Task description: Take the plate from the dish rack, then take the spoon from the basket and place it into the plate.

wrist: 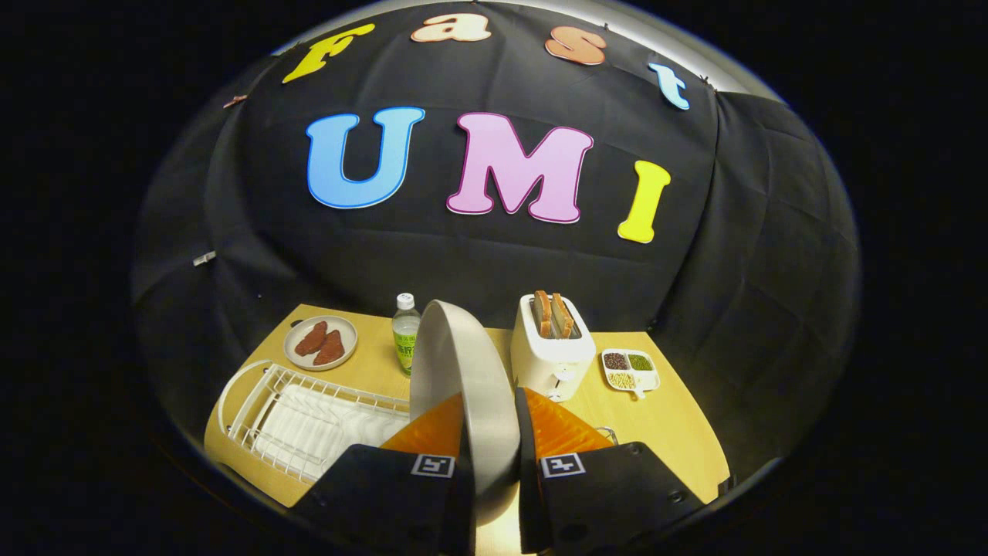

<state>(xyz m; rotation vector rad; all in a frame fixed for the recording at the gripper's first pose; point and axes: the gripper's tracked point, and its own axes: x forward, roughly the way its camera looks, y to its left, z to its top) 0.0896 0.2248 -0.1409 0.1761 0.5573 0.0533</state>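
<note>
Gripper point(492, 432): fingers clamped on the rim of the plate point(463, 386), one to each face.
Plate: one, held on edge and upright, lifted clear of the dish rack point(309, 421), which sits at the table's point(664, 432) near left corner.
Handling (judged): stiff and smooth, probably ceramic, so breakable and apt to slip; a rim pinch leaves most of its weight above the fingers, so it may swing. A deeper hold on the rim and a slow, low set-down seem wise.
Basket: a wire edge beside the right finger may be it; the spoon cannot be made out.
Counts: one toaster point(552, 355) with two bread slices; one bottle point(405, 332); one dish of two meat pieces point(320, 342) at the far left corner; one three-part tray point(631, 371) towards the right edge.
</note>
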